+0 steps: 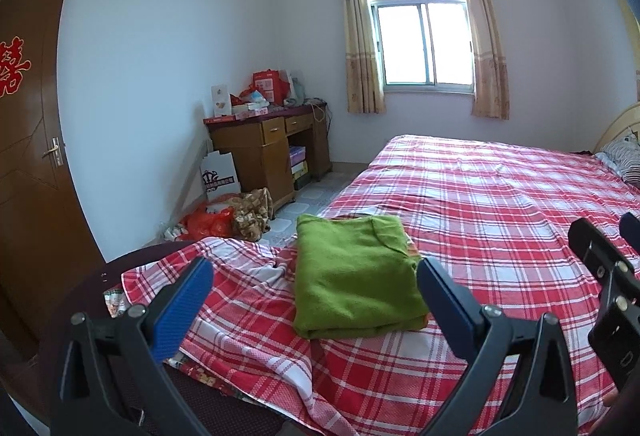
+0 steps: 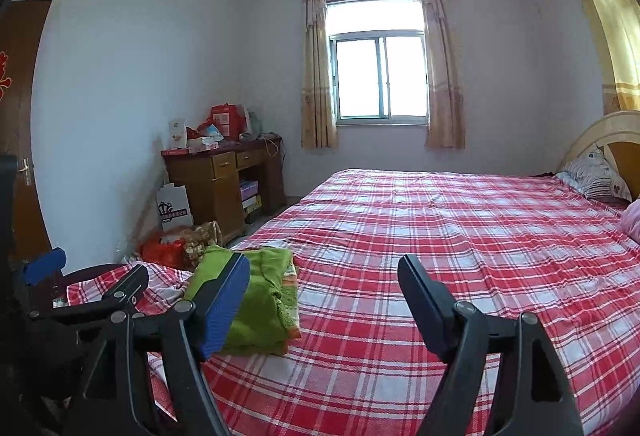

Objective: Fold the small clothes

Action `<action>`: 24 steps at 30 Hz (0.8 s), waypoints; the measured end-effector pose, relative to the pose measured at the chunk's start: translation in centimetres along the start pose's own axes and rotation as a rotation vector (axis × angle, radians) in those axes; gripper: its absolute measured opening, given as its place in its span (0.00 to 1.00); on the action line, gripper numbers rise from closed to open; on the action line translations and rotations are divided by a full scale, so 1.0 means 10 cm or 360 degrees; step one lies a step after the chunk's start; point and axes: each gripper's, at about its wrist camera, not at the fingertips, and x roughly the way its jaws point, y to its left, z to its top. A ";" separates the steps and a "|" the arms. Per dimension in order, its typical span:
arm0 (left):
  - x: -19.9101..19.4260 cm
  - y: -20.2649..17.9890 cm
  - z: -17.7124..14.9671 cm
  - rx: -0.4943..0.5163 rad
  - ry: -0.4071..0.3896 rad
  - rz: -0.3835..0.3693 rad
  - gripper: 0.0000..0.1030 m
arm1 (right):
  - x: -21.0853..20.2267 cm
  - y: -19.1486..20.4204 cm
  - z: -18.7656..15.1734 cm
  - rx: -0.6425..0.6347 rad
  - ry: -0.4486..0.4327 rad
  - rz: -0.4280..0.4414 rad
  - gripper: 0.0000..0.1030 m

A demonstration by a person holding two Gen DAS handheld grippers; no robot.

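A green garment [image 1: 356, 276] lies folded into a neat rectangle near the corner of the bed, on the red-and-white checked sheet [image 1: 500, 212]. My left gripper [image 1: 316, 272] hangs open just in front of it, nothing between its blue pads. In the right wrist view the same green garment [image 2: 264, 300] sits to the left, partly hidden behind the right gripper's left finger. My right gripper [image 2: 324, 276] is open over bare sheet [image 2: 460, 236], to the right of the garment, holding nothing. Each gripper shows at the edge of the other's view.
The checked sheet is rumpled at the bed's near left corner [image 1: 240, 276]. Pillows [image 2: 596, 172] and a headboard [image 2: 600, 132] stand at the far right. Beyond the bed are a wooden desk [image 1: 264, 148] piled with boxes, bags on the floor [image 1: 224, 216], a door [image 1: 28, 156] and a window [image 1: 424, 40].
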 end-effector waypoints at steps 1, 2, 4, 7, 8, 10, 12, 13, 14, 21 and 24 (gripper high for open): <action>-0.01 0.00 0.00 0.0001 -0.0003 0.0003 1.00 | 0.01 -0.01 0.00 0.0002 0.0001 0.0000 0.75; 0.00 0.00 0.00 0.0001 -0.0004 0.0003 1.00 | 0.01 -0.01 0.00 0.0005 0.0003 0.0000 0.75; 0.00 0.00 0.00 0.0002 -0.0003 0.0004 1.00 | 0.03 -0.02 0.00 0.0010 0.0006 0.0002 0.75; 0.00 0.00 0.00 0.0002 -0.0002 0.0006 1.00 | 0.02 -0.02 -0.01 0.0014 0.0012 0.0001 0.75; 0.00 0.00 0.00 0.0001 0.0000 0.0007 1.00 | 0.02 -0.02 -0.01 0.0015 0.0013 0.0003 0.75; 0.00 0.01 0.00 -0.0001 0.0008 0.0006 1.00 | 0.03 -0.02 -0.01 0.0017 0.0012 0.0003 0.75; 0.02 0.02 0.00 -0.0005 0.0015 0.0002 1.00 | 0.04 -0.02 -0.02 0.0019 0.0014 0.0002 0.75; 0.02 0.02 0.00 -0.0006 0.0016 0.0002 1.00 | 0.04 -0.02 -0.02 0.0020 0.0014 0.0001 0.75; 0.02 0.02 0.00 -0.0003 0.0016 0.0003 1.00 | 0.04 -0.02 -0.02 0.0021 0.0014 0.0001 0.75; 0.04 0.03 0.00 -0.0001 0.0023 0.0008 1.00 | 0.04 -0.03 -0.02 0.0022 0.0014 0.0002 0.75; 0.05 0.03 0.00 0.0000 0.0024 0.0007 1.00 | 0.04 -0.02 -0.02 0.0022 0.0017 0.0002 0.75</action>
